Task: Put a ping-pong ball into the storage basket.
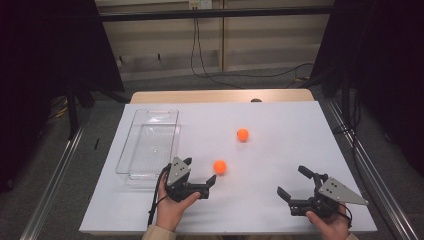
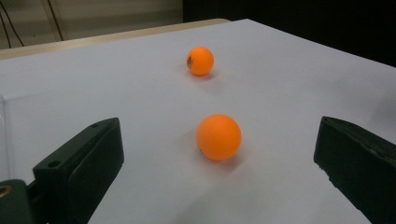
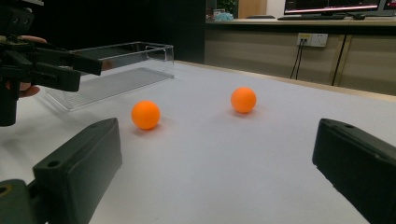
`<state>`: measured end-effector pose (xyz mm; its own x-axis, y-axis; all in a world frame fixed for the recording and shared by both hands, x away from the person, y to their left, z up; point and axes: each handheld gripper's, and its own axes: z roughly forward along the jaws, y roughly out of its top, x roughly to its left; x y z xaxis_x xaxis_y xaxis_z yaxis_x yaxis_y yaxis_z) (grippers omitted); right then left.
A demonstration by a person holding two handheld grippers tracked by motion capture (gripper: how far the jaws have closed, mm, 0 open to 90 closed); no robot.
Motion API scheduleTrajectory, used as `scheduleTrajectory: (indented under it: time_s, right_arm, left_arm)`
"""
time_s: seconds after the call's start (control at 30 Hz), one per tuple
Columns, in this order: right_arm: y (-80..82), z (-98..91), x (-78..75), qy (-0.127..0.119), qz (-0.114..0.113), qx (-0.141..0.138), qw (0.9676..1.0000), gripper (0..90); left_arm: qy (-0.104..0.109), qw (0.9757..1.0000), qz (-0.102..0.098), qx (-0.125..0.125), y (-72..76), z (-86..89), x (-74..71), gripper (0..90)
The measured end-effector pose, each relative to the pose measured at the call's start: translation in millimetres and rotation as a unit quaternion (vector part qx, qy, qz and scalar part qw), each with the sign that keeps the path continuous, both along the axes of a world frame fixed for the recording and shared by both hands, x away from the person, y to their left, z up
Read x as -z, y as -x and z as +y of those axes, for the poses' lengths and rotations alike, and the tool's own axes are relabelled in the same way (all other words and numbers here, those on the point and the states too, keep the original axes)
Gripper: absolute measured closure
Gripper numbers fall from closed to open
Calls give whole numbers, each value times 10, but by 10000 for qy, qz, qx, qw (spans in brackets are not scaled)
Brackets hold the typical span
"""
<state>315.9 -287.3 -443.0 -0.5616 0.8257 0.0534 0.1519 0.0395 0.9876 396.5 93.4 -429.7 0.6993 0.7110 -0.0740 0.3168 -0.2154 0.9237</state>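
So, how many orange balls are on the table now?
2. The near ball lies just ahead of the open left gripper. The far ball lies nearer the table's middle. The clear tray looks empty.

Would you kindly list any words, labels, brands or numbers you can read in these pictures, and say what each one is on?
No text here is legible.
Far orange ball: a small dark printed mark on its side, too blurred to read.
Near orange ball: a faint dark speck low on its side, unreadable.
Monitor: lit screen with coloured lines, too small to read.
Wall socket plate: no readable marking.
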Motion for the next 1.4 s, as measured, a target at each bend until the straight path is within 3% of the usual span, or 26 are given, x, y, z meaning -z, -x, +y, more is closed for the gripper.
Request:
scheduleTrajectory:
  time_s: [0.23, 0.93, 1.07, 1.13, 1.3, 1.4]
  right_arm:
    - [4, 0, -6, 0, 12, -29, 10000, 9]
    - [-3, -16, -9, -45, 9, 12, 10000, 10]
    - [-5, -18, -12, -9, -21, -3, 10000, 10]
    - [-6, -21, -11, -16, 6, -9, 10000, 9]
    - [-3, -11, -13, -2, -40, -14, 10000, 10]
    - [-5, -14, -13, -16, -34, -14, 10000, 10]
  left_arm:
    - [-8, 10000, 67, 14, -29, -36, 7, 17]
    - [-311, 9988, 366, 47, -125, -154, 71, 19]
    - [-250, 9988, 401, 81, -140, -164, 78, 21]
    - [-378, 9985, 388, 22, -143, -165, 81, 22]
    - [-342, 9984, 442, 36, -163, -197, 87, 24]
    - [-428, 9982, 417, 56, -180, -219, 88, 24]
